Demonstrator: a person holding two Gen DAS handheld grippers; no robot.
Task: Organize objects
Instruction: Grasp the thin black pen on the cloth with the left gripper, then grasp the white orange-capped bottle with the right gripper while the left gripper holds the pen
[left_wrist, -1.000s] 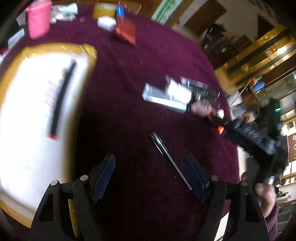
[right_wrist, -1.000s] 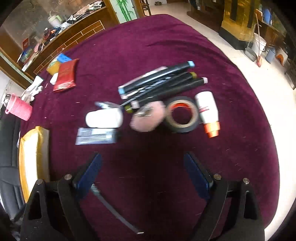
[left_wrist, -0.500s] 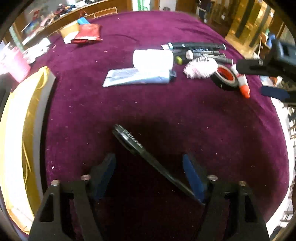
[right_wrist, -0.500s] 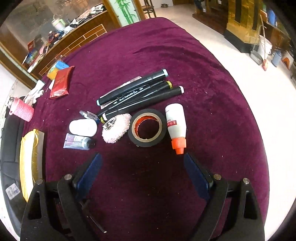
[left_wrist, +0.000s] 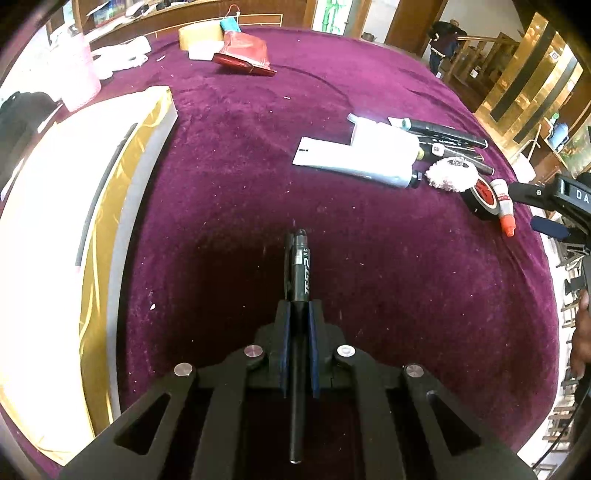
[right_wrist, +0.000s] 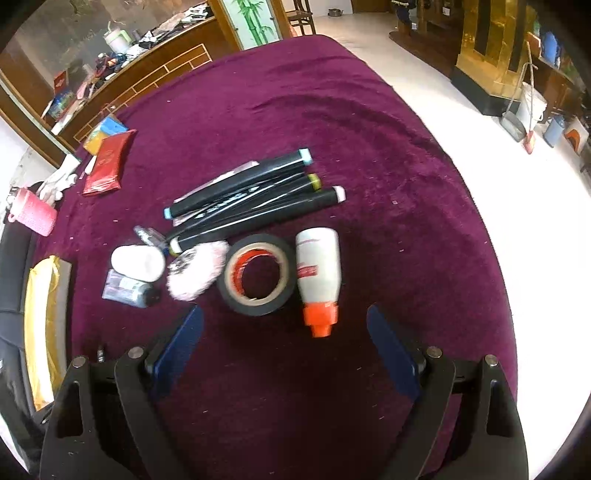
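left gripper (left_wrist: 298, 314) clamped on black pen (left_wrist: 301, 266), just above purple cloth (left_wrist: 240, 184) | right gripper (right_wrist: 284, 339) wide open, empty, near glue bottle (right_wrist: 318, 273) | risk: pen gripped lengthwise, may slide out

Bright daylight, blown-out white box (left_wrist: 55, 221) — fisheye-bent edges (dark corners), mild blur.

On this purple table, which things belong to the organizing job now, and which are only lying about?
Belonging to the job:
- black pen, clamped in the left hand-held gripper
- markers, tape roll, glue bottle, pink puff, tube
- white and gold box

Lying about:
- red packet
- pink cup
- counter clutter
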